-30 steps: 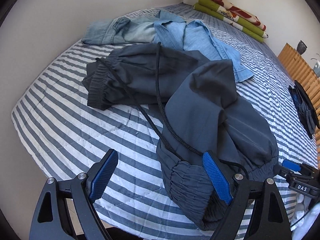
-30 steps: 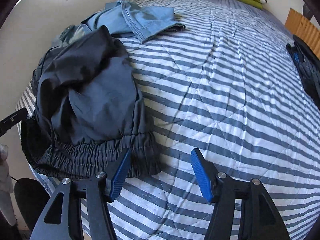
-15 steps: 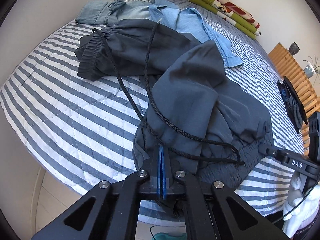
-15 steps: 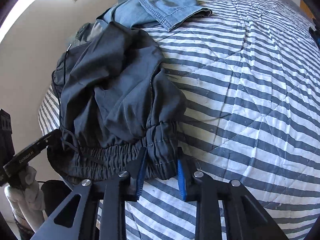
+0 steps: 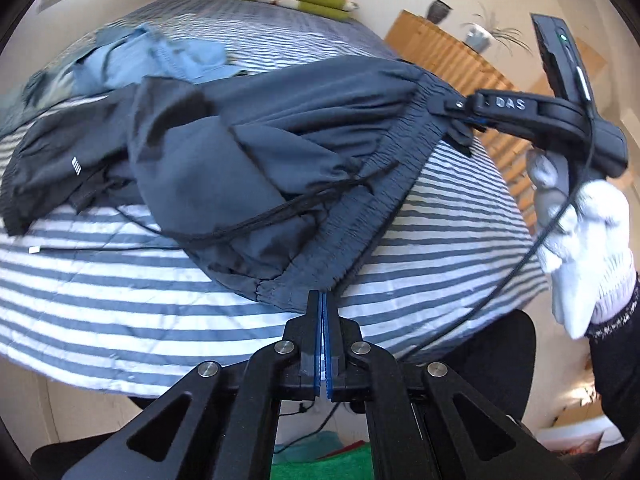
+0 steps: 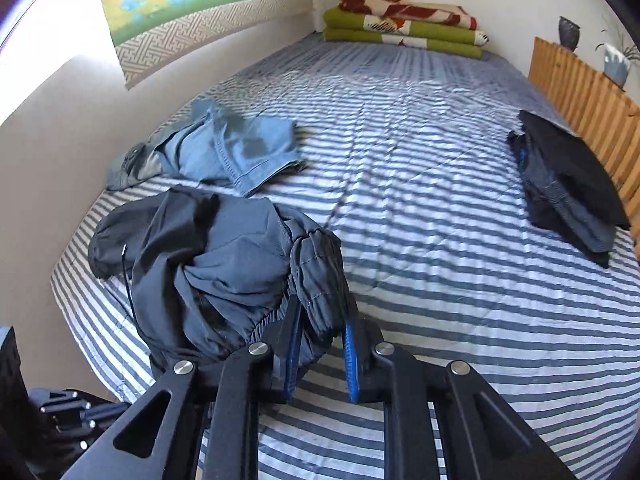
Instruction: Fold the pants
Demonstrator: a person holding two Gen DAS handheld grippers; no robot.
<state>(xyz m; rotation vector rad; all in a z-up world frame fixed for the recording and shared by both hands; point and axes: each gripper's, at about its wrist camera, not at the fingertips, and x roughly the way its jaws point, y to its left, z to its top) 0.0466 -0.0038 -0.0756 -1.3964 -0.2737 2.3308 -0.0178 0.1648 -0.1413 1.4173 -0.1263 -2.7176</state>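
Two tools hold the pants (image 5: 248, 152) by the gathered waistband (image 5: 360, 200): our left tool (image 5: 323, 312) is pinched fully shut on one end, our right tool (image 6: 320, 344) is clamped on the other with cloth bunched between its blue pads. Between them the waistband runs taut above the bed (image 6: 440, 240); the legs trail away from it toward the jeans (image 6: 224, 148), crumpled.

- The jeans (image 5: 160, 56) are smeared by blur in the left wrist view.
- The pants (image 6: 224, 264) hide part of the right gripper (image 6: 320, 356) pads.
- The person's sleeve (image 5: 616, 360) runs off frame.
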